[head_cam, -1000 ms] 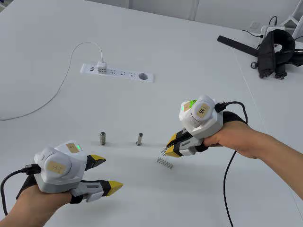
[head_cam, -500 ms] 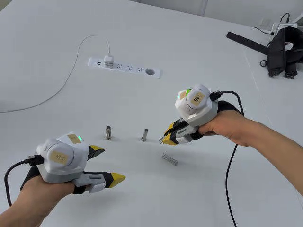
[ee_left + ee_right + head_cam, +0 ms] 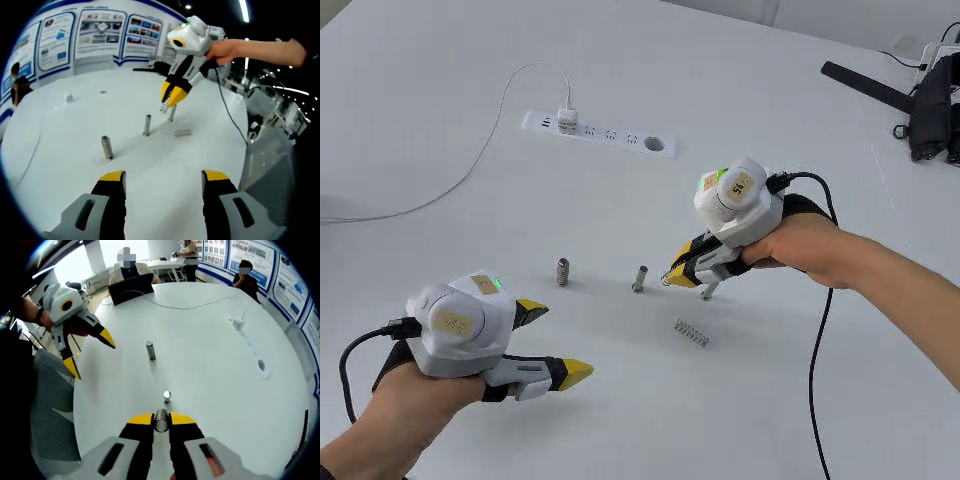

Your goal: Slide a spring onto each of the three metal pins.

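Three metal pins stand in a row on the white table. The left pin (image 3: 563, 271) (image 3: 106, 147) (image 3: 150, 351) wears a spring. The middle pin (image 3: 640, 278) (image 3: 147, 125) (image 3: 167, 397) is bare. The right pin (image 3: 708, 292) (image 3: 172, 114) peeks out under my right gripper (image 3: 678, 279) (image 3: 169, 99) (image 3: 161, 420). That gripper is shut on a small spring (image 3: 161, 421) (image 3: 163, 107), held just right of the middle pin. A loose spring (image 3: 691, 333) (image 3: 182, 132) lies nearer me. My left gripper (image 3: 555, 342) (image 3: 162, 177) (image 3: 91, 358) hovers open and holds nothing, at the lower left.
A white power strip (image 3: 610, 135) with a plugged cable (image 3: 470, 170) lies at the back of the table. A black device (image 3: 930, 95) sits at the far right corner. People sit at another table (image 3: 150, 265) beyond the bench.
My right gripper, still shut on its spring, has risen away from the loose spring and now sits level with the pins, close to the middle one. The left gripper stays open in place.
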Available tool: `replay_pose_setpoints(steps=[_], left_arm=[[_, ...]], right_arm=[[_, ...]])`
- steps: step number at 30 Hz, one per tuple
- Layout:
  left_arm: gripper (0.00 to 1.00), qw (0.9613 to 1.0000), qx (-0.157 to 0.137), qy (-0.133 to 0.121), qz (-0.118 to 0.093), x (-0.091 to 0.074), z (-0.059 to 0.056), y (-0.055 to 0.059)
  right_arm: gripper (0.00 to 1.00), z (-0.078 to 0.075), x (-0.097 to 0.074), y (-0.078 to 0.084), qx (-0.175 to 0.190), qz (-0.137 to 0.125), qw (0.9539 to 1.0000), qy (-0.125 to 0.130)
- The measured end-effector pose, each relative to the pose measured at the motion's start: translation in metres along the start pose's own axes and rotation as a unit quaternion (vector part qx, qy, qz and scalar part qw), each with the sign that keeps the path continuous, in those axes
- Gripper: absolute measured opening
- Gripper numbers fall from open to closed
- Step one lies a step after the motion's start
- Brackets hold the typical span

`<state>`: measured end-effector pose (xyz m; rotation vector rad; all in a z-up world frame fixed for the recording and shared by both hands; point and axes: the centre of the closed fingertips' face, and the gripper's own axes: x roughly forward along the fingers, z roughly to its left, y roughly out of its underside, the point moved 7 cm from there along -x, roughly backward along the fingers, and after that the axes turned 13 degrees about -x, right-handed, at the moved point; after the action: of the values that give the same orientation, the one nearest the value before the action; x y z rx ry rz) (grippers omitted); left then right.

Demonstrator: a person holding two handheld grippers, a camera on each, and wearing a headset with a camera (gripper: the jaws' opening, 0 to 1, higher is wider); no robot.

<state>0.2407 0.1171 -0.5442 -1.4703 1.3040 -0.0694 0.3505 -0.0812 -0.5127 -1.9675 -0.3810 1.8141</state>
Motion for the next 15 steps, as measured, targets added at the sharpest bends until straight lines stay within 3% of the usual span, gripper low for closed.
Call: replay_pose_setpoints(steps=[15], left_arm=[[0.63,0.9999,-0.012,-0.002,0.001,-0.005,0.004,0.006]], right_arm=[[0.13,-0.011,0.011,-0.015,-0.015,0.002,0.9998,-0.012]])
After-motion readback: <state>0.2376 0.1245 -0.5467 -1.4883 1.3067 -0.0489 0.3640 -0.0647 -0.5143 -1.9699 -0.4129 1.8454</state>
